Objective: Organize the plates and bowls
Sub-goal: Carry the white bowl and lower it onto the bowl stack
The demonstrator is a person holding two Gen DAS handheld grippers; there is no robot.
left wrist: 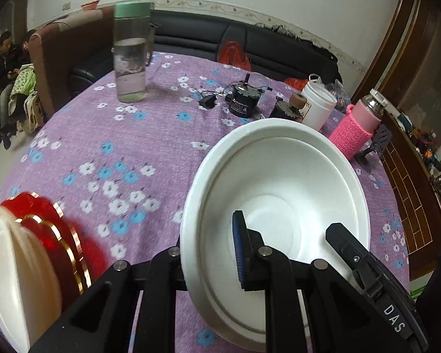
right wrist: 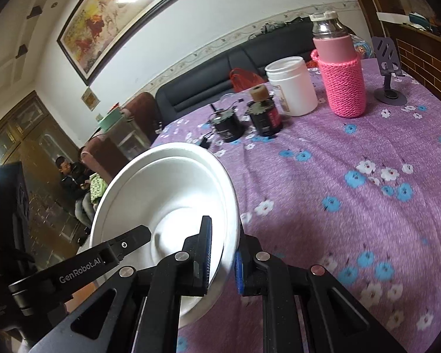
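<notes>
Both claws pinch one white foam bowl (left wrist: 275,188), tilted above the purple floral tablecloth (left wrist: 150,135): the left gripper (left wrist: 211,253) clamps its left rim, the right gripper (right wrist: 222,257) its right rim. Red gold-edged plates (left wrist: 56,232) stand left. Bare cloth stretches ahead to a water bottle (left wrist: 130,56), white jar (right wrist: 291,85) and pink-sleeved flask (right wrist: 339,67).

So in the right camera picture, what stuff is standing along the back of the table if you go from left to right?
Small black motor → dark jar with a round cork-coloured top → white plastic tub → pink bottle in a knitted sleeve → grey phone stand.
</notes>
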